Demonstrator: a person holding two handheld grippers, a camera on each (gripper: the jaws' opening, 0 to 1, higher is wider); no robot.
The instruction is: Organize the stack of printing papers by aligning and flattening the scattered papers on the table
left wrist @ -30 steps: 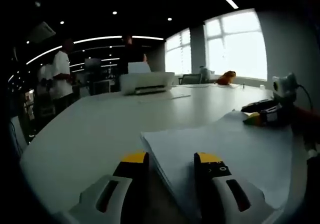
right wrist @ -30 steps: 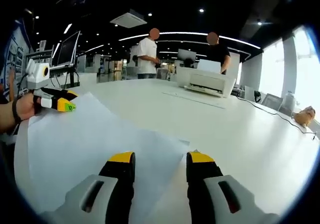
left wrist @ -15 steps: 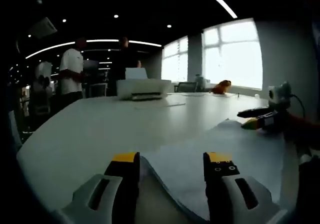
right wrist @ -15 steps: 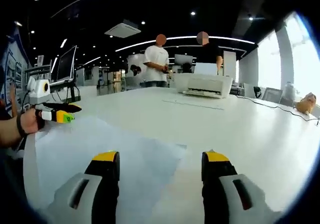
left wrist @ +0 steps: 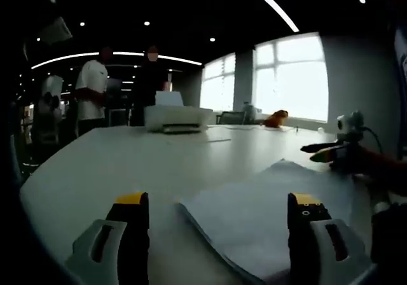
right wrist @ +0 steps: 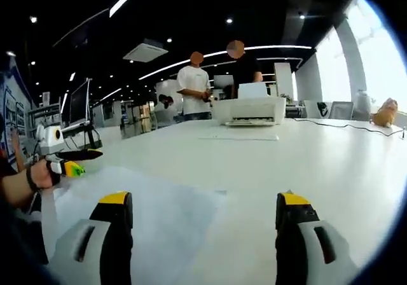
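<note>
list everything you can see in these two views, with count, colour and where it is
paper stack: 1, white, near end of the table, between the two hand-held grippers
table: 1, large, white, runs to the far end of the room
printer: 1, white, far end of the table
loose sheet: 1, white, flat on the table in front of the printer
people: 2, one in a white shirt, one in dark, standing behind the printer
orange object: 1, far table edge by the windows, too small to identify
left hand-held gripper: 1, grey with yellow tips, open, straddling the stack's corner
right hand-held gripper: 1, same colours, open, over the stack's opposite edge
</note>
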